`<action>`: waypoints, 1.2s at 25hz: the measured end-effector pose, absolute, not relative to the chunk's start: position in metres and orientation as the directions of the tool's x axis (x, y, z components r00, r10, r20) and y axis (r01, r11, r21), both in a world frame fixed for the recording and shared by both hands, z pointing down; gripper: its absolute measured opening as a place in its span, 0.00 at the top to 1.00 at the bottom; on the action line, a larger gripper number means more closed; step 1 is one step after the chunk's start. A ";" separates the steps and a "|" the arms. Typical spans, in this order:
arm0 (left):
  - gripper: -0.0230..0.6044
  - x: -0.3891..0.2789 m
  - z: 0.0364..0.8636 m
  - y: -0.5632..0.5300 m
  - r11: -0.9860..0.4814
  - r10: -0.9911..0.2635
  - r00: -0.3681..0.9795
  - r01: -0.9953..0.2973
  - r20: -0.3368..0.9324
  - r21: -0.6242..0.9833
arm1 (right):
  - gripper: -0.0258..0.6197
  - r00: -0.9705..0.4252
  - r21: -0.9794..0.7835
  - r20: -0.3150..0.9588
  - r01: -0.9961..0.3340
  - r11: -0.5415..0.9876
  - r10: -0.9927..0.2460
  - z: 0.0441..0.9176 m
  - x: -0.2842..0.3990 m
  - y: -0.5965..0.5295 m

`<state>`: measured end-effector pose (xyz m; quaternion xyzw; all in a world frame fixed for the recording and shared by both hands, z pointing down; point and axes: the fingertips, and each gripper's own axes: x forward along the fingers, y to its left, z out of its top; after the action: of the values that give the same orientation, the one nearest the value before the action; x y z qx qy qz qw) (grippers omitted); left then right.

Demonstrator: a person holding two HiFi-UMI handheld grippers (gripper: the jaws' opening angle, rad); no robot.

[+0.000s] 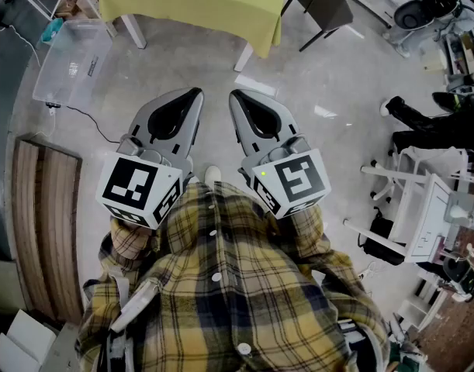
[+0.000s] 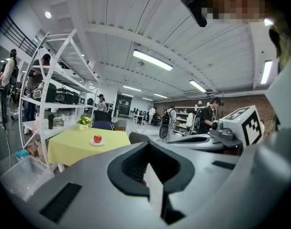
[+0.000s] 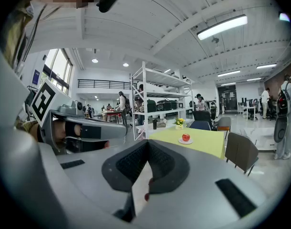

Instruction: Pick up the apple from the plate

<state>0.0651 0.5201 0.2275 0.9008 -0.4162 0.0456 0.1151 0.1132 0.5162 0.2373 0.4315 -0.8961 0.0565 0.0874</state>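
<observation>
Though only gripper views show the apple (image 3: 185, 137) (seemingly plated), hand-held grippers, left (image 1: 196, 93) and right (image 1: 235, 95), are closed.

Premises: we enter this as a large open lab or workshop hall.

Evidence we list:
- beamed white ceiling with strip lights (image 2: 152, 60)
- tall white metal shelving rack (image 2: 59, 75) holding dark equipment boxes
- brick wall (image 2: 183, 102) at the far end
- railed mezzanine gallery (image 3: 105, 84)
- polished grey floor (image 1: 337, 91)
- clear plastic storage box (image 1: 72, 60) set on that floor
- white tubular frames (image 1: 423, 208) among gear along one side
- people (image 2: 209, 113) standing at distant workstations
- one table under a yellow cloth (image 1: 221, 6), with a dark chair (image 1: 322, 2) just beside it
</observation>
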 end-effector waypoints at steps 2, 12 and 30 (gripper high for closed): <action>0.95 0.066 0.228 0.518 -0.628 -0.739 0.650 -0.760 0.178 0.168 | 0.96 -0.610 -0.029 0.203 -0.785 0.618 -0.766 0.238 0.115 0.513; 0.95 0.069 0.228 0.520 -0.594 -0.766 0.618 -0.786 0.176 0.175 | 0.96 -0.620 -0.042 0.205 -0.779 0.626 -0.757 0.239 0.127 0.516; 0.95 0.052 0.241 0.491 -0.565 -0.785 0.591 -0.806 0.185 0.176 | 0.96 -0.642 -0.060 0.232 -0.759 0.648 -0.731 0.255 0.116 0.487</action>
<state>0.0524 0.4912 0.2406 0.8835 -0.4503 0.0429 0.1214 0.1158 0.4874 0.2553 0.4127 -0.9028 0.0760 0.0940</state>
